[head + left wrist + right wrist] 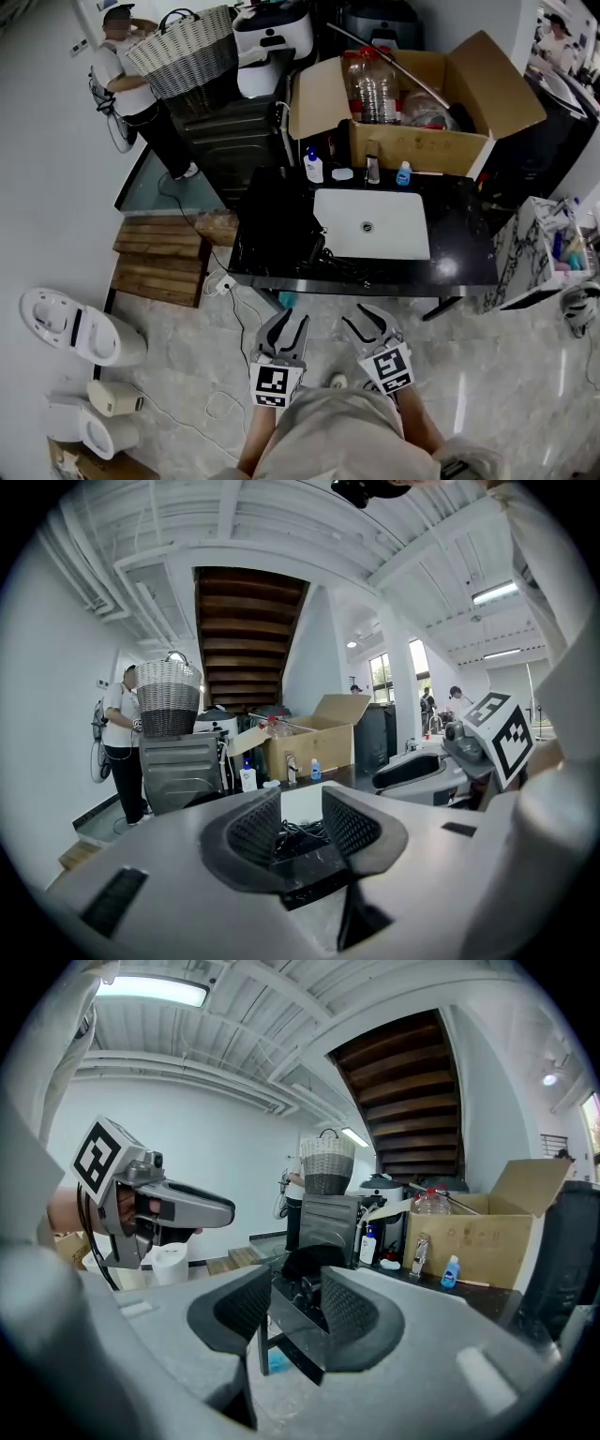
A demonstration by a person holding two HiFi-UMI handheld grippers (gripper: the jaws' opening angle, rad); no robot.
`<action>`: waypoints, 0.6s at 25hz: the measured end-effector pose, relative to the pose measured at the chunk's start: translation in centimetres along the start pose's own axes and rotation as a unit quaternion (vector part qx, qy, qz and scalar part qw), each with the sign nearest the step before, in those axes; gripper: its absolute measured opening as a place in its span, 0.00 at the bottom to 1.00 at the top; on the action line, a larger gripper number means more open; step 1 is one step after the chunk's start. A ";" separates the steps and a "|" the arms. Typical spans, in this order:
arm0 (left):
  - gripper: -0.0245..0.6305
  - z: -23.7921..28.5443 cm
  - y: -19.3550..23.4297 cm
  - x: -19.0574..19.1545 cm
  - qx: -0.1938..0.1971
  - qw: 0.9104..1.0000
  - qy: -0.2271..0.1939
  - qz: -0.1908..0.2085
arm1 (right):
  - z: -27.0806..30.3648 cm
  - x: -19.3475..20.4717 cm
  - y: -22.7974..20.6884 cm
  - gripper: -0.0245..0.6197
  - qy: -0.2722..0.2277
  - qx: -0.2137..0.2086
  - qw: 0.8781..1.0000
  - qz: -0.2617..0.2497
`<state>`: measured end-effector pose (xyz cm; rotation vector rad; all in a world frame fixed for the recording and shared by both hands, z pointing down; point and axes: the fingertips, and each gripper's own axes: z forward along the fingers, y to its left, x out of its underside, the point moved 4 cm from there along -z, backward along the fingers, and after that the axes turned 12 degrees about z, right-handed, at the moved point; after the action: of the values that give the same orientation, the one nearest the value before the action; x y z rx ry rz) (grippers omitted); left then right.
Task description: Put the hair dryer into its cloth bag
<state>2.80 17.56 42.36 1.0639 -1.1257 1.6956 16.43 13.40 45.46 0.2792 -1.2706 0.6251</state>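
The left gripper (286, 321), a grey two-jaw claw with a marker cube, hangs over the pale tiled floor (487, 375), its jaws apart and empty. Ahead of it, slightly to its right, a dark heap with black cords (323, 253) lies on the black stone countertop (459, 248) beside the white rectangular basin (375, 225); whether it is the hair dryer, its cloth bag or both I cannot tell. The right gripper (368, 323), just beside the left, likewise has its jaws apart and empty, with the basin straight ahead.
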 end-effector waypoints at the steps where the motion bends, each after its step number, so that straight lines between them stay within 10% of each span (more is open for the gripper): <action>1: 0.25 0.2 0.0 0.1 -0.001 1.000 0.002 -0.001 | 0.1 -0.1 -0.1 0.30 -0.001 -0.001 1.000 0.010; 15: 0.24 3.0 1.1 0.4 -0.003 1.000 0.005 0.000 | 1.8 -0.4 -2.1 0.30 -0.002 0.005 1.000 0.008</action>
<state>2.29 14.50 43.17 1.0503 -1.1235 1.6939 16.10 10.69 45.93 0.2792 -1.2739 0.6451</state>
